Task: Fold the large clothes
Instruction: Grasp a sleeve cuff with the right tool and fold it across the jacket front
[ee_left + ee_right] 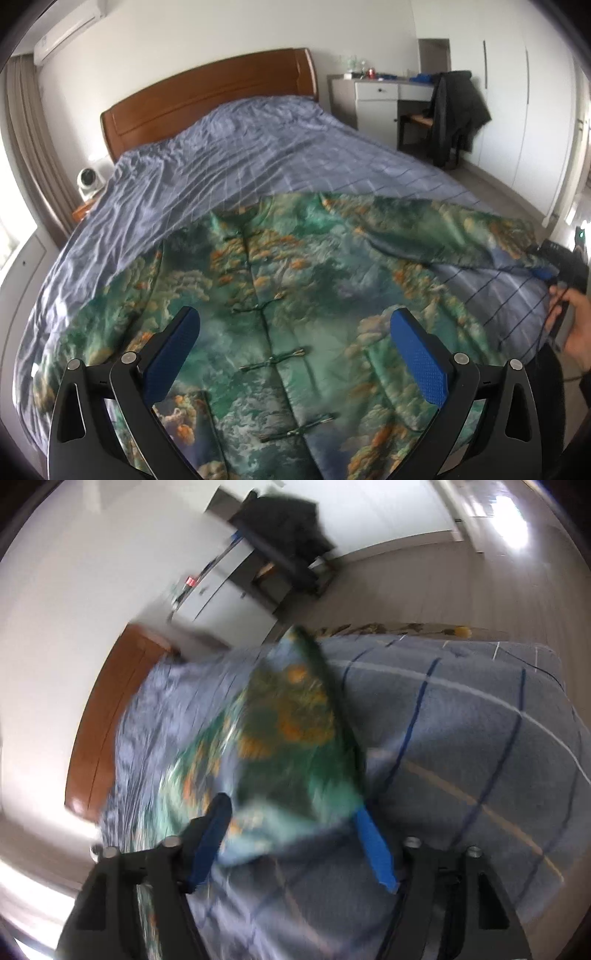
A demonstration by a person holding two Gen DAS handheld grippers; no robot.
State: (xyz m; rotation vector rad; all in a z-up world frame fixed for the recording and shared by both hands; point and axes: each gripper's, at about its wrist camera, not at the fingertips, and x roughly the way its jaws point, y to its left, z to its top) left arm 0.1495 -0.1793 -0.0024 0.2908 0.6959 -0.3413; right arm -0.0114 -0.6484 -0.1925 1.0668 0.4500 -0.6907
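Beyond the jacket (pixel 295 295), chair (pixel 439 122) beside bed (pixel 258 155).

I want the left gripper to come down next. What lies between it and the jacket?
Nothing visible. The left gripper hangs open over the jacket, which lies spread front-up on the bed. The right gripper is off at the sleeve end, clear of that path.

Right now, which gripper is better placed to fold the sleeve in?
Right. The right gripper is already at the cuff of the outstretched sleeve, fabric between its fingers. The left gripper hangs open above the jacket front, holding nothing.
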